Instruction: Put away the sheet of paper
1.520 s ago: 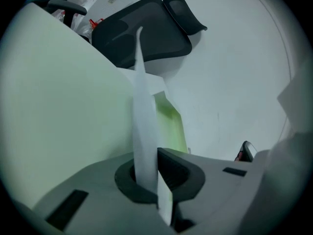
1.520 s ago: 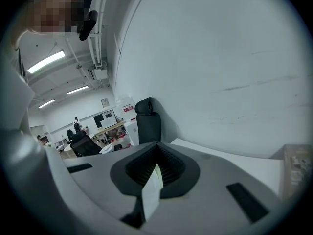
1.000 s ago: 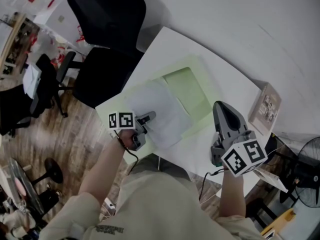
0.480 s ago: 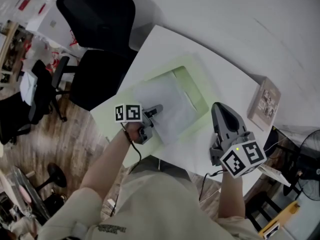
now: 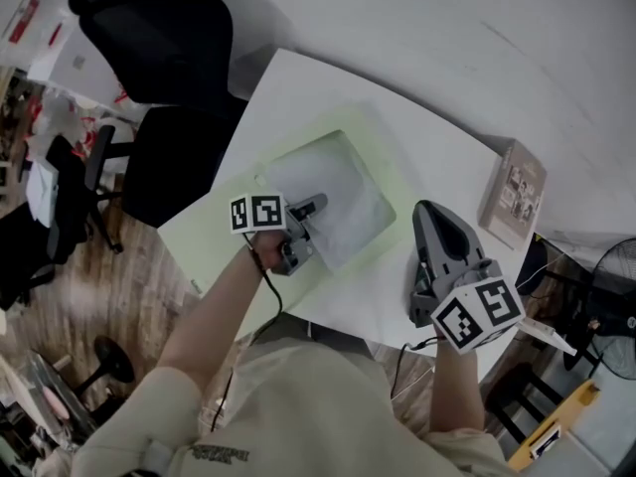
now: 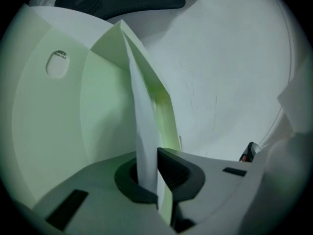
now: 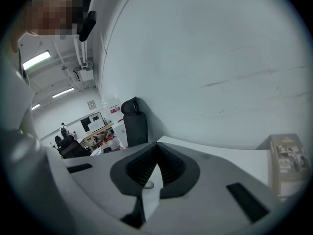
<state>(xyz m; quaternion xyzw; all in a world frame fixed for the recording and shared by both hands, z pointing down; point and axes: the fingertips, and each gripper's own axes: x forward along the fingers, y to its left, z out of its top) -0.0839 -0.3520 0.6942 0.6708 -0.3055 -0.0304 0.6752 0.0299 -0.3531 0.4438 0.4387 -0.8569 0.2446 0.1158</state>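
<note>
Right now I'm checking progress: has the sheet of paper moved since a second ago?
Yes. The left gripper, shut on the sheet of paper, has slid it across the green folder toward the book, covering the folder's inner panel.

Left gripper view: the sheet's (image 6: 142, 126) lower edge is buried between the left tongs (image 6: 155, 161). Can't tell if the green folder (image 6: 54, 121) flap behind it is pinched too. The folder runs off the lens edge at left. Head view: the sheet hides most of the folder's pocket. Chair (image 5: 149, 38) cut by the top edge, fan (image 5: 614, 311) by the right edge. Book (image 5: 514, 194) cover print too small to read.
</note>
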